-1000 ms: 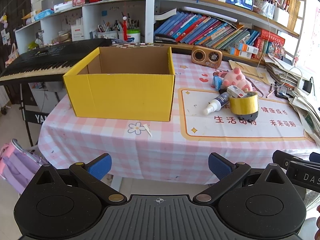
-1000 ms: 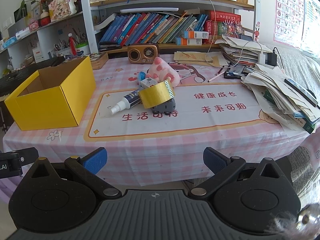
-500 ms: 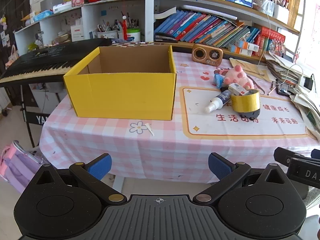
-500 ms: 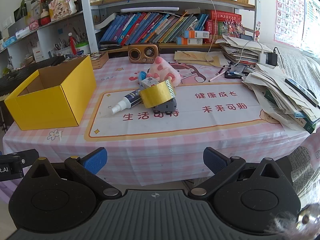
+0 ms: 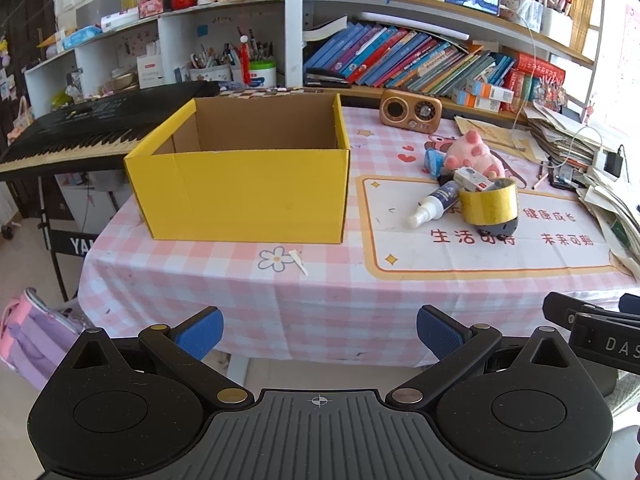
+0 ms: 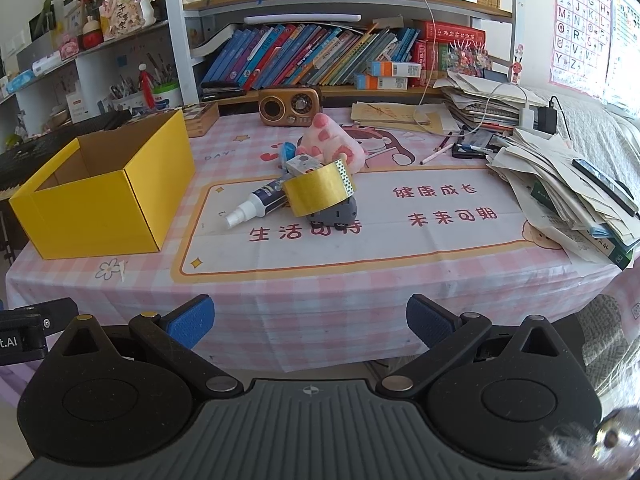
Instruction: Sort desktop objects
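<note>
Both tools hung short of the worktop's near edge, each with its blue-padded fingers spread wide and nothing between them — the left tool faced the yellow box, and the right tool faced the small heap of things on the printed mat.

That heap lay well ahead of the right tool, near the middle of the worktop. A roll of yellow tape sat tilted on top of a small grey toy car. A white spray bottle lay on its side just left of the tape, nozzle pointing toward the near left. A small white carton leaned behind the tape, and a pink plush toy lay behind that, touching the pile.

From the left tool the same heap was ahead and to the right, the tape well apart from its fingers. The box stood open-topped straight ahead of it, on the left part of the pink checked cloth, its inside bare as far as could be seen. A brown radio stood at the far edge, in front of the bookshelf.
</note>
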